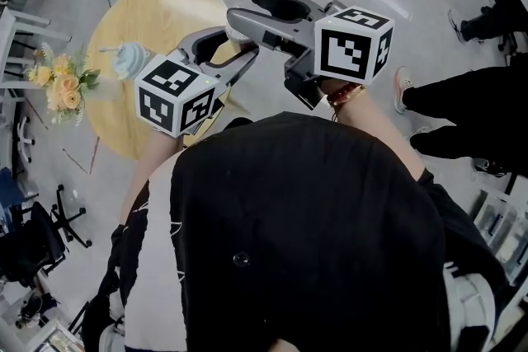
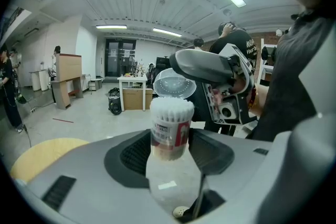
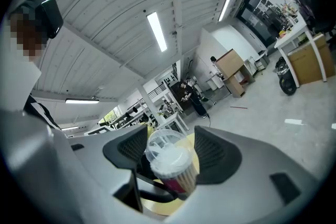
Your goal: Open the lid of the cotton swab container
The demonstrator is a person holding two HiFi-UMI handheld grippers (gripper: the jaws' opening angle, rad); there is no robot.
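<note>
Plastic cotton swab container (image 2: 169, 131), clenched upright in the left gripper (image 2: 170, 148), has swabs (image 2: 171, 108) exposed; the right gripper (image 3: 170, 153) straddles its raised lid (image 3: 165, 146) with parted jaws, so tilting could spill them.

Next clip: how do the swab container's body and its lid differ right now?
The body is labelled and full of swabs; the lid is clear and empty. The body is gripped in the left tongs; the lid is tipped back off the mouth, between the right tongs. Both are round, transparent plastic.
</note>
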